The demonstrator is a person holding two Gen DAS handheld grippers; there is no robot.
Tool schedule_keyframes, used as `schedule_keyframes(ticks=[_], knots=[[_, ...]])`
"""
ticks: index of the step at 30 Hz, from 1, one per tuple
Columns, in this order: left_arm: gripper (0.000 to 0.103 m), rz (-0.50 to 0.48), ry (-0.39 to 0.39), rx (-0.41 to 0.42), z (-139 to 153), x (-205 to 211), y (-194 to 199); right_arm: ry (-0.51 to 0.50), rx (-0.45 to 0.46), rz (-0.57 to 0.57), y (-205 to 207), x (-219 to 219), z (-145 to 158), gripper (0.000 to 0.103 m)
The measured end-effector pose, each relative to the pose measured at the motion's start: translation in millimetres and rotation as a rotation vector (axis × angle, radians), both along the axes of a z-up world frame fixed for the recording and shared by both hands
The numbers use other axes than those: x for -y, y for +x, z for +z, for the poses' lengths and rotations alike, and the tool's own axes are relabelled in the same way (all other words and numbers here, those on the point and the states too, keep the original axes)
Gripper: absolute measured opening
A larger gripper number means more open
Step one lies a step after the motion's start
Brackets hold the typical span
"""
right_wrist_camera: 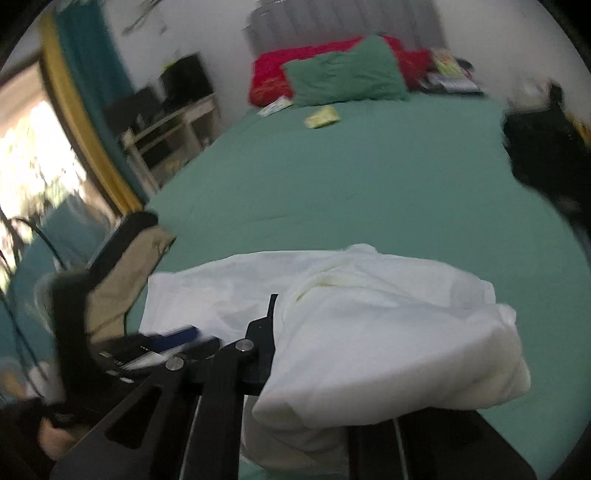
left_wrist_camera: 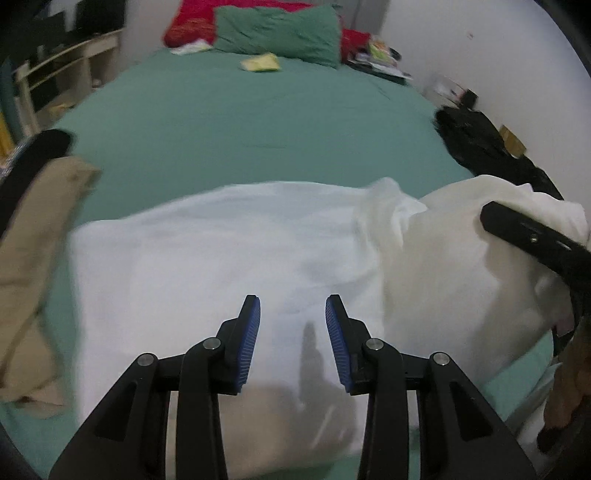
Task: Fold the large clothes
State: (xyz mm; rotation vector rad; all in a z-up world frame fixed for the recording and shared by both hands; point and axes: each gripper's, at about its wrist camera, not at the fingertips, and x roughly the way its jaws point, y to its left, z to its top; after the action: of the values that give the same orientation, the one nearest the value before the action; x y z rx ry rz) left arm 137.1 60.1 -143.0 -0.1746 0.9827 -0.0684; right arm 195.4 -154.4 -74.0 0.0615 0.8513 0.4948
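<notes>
On green bedsheet (left_wrist_camera: 258, 122), left gripper (left_wrist_camera: 292, 339) gapes empty over smooth white garment (left_wrist_camera: 207, 258); right gripper (right_wrist_camera: 295, 354) lifts its bunched fold.

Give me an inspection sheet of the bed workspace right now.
Surface: green bed sheet.
Job's things: white garment spread out, one side lifted.
Clutter: tan garment, black clothing, green pillow, red blanket, yellow item.
Grippers: left gripper open over the white garment; right gripper draped in it, grip hidden.
Cables: nothing seen.
Surroundings: shelf, window.
</notes>
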Motion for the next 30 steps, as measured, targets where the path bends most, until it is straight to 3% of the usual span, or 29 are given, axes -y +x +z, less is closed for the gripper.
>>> schedule_keyframes(ticks=[6,11,14,15,17,19,25,30], knots=[[0.039,0.117,0.033,-0.015,6.1,-88.4,-39.2,-0.061,-0.023,0.138,-5.6,-82.5,-14.9,0.013],[0.039,0.212,-0.012,-0.021,6.4,-139.3,-62.5,-0.118,-0.128,0.275,-17.5,-154.6,-57.5,0.014],[0.039,0.251,-0.034,-0.027,5.5,-161.3,-71.7,-0.147,-0.230,0.432,-29.8,-195.6,-81.8,0.015],[0.039,0.268,-0.037,-0.023,6.6,-168.8,-75.3,-0.148,-0.255,0.485,-34.9,-204.8,-86.3,0.021],[0.039,0.298,-0.045,-0.016,8.9,-179.7,-76.3,-0.131,-0.283,0.599,-47.0,-215.3,-88.6,0.044],[0.039,0.314,-0.050,-0.005,12.4,-188.7,-76.9,-0.115,-0.269,0.676,-58.4,-214.6,-81.4,0.071],[0.039,0.282,-0.085,0.035,27.0,-177.6,-61.0,-0.044,-0.198,0.661,-74.8,-149.2,-39.3,0.080],[0.042,0.045,-0.164,0.091,46.0,-100.8,-27.7,-0.009,-0.144,0.481,-62.3,-80.6,-16.7,0.084]])
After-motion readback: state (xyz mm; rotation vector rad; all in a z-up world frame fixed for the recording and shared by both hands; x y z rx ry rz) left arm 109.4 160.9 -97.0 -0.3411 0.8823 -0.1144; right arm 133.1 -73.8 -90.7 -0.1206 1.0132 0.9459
